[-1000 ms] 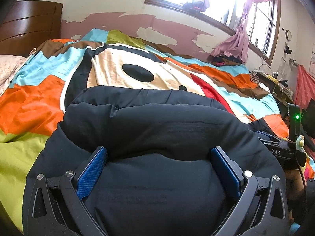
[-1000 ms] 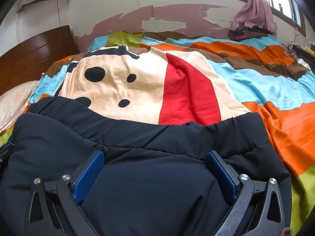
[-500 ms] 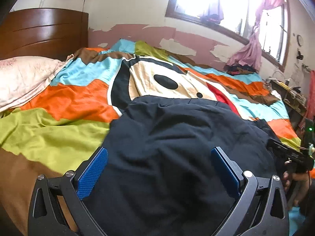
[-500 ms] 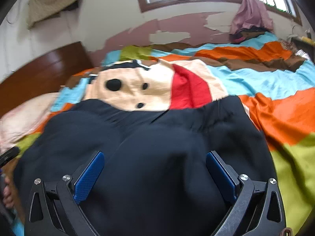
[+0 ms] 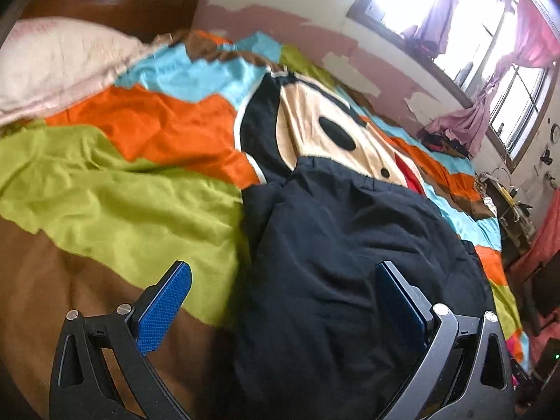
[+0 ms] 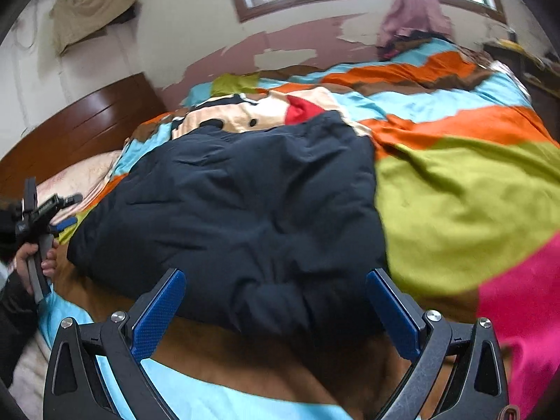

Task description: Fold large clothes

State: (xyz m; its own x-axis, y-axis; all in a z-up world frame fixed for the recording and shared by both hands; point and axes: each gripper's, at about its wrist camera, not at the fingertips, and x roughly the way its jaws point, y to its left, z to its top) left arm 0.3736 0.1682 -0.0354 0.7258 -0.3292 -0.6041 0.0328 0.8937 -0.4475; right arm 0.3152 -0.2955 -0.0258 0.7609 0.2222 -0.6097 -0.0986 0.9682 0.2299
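Observation:
A puffy dark navy jacket (image 6: 238,210) lies folded into a thick square bundle on the bed. In the left wrist view the jacket (image 5: 350,252) fills the lower right. My left gripper (image 5: 283,301) is open over the jacket's left edge, with nothing between its blue pads. My right gripper (image 6: 274,311) is open just above the jacket's near edge and holds nothing. At the left edge of the right wrist view a hand grips the left gripper (image 6: 38,224), beside the bundle.
A bedspread (image 6: 455,203) in orange, green, blue and brown patches with a cartoon face covers the bed. A pink pillow (image 5: 59,59) and wooden headboard (image 6: 80,133) lie at the head. A window with pink curtains (image 5: 465,31) is behind. Cluttered furniture (image 5: 514,206) stands right.
Both grippers have pulled back and up from the jacket, so it looks smaller and its whole folded bundle shows. The left gripper has swung left, past the jacket's edge.

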